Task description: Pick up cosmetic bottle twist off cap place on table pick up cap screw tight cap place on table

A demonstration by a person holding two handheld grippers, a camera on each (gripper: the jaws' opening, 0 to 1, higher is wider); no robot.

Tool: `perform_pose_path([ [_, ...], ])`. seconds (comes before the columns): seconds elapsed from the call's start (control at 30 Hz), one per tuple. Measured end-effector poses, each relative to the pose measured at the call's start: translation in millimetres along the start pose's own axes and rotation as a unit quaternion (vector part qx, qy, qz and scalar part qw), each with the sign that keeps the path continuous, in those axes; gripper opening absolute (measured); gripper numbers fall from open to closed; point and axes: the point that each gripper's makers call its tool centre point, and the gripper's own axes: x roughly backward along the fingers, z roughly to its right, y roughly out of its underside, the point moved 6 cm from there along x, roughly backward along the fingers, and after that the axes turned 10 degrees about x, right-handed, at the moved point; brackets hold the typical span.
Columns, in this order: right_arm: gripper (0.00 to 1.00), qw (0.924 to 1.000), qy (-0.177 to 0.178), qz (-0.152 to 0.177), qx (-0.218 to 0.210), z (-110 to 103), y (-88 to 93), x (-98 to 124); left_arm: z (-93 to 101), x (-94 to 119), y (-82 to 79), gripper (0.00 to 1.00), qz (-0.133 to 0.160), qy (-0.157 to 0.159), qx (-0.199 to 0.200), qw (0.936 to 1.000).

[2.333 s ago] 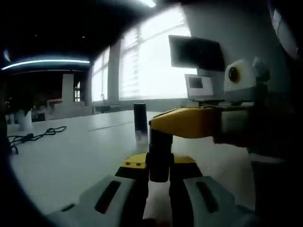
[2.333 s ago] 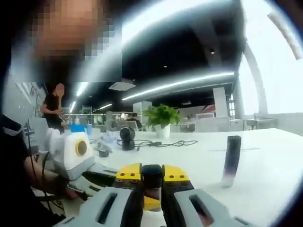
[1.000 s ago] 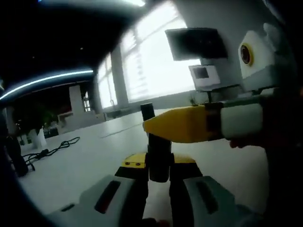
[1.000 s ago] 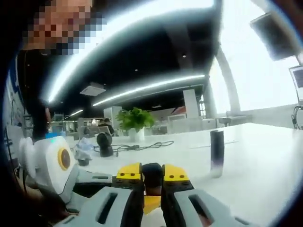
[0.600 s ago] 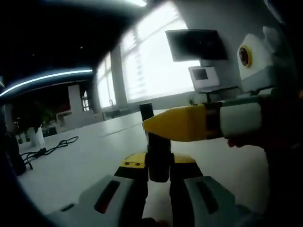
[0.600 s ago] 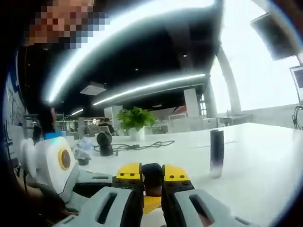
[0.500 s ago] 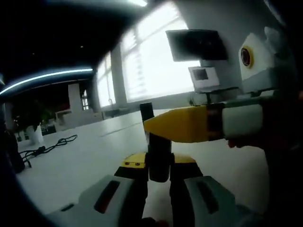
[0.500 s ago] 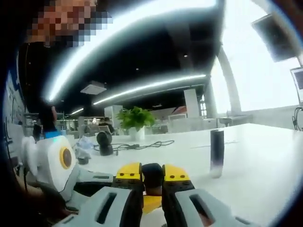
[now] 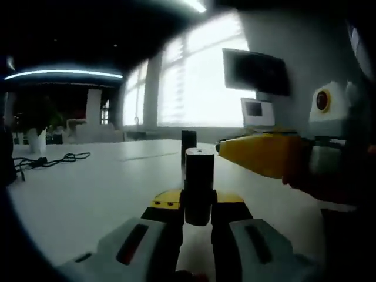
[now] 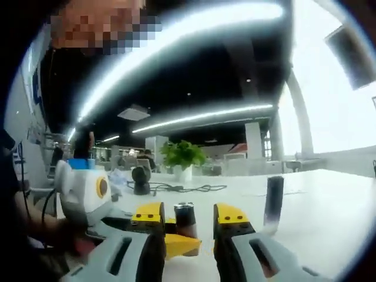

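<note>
Release of the bottle (image 9: 198, 185) by the right gripper (image 10: 187, 226) is what has just changed: half a second earlier its yellow jaws were closed on the bottle's top, and now they are spread wide, with the bottle seen between them untouched. In the left gripper view, the right gripper's yellow jaw (image 9: 258, 156) has been drawn back to the right of centre, clear of the bottle. The bottle is kept clamped in the left gripper (image 9: 198, 212), low in the middle of that frame. From this it is judged that one twisting stroke has been finished and a fresh grip may be needed. The bottle is a dark, upright cylinder with a flat top. A second dark cylinder (image 10: 274, 201) is stood on the white table (image 10: 329, 205), right of centre in the right gripper view; whether it is the cap cannot be told.
</note>
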Motion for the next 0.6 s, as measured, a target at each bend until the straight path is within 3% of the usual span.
perform_pose_path([
  [0.27,0.25,0.9996,-0.004,0.001,0.027,22,2.7,7,0.5,0,0.3,0.07,0.000,-0.002,0.001,1.0000],
  [0.47,0.22,0.9996,-0.017,0.006,0.020,27,5.8,7,0.6,0,1.2,0.07,-0.003,-0.005,0.001,1.0000],
  [0.5,0.21,0.9992,-0.040,0.005,0.006,22,6.8,7,1.8,0,1.7,0.07,-0.005,-0.001,0.001,1.0000],
  [0.6,0.20,0.9981,-0.061,0.000,-0.009,19,5.9,5,4.6,0,2.2,0.07,-0.006,0.004,-0.004,1.0000],
])
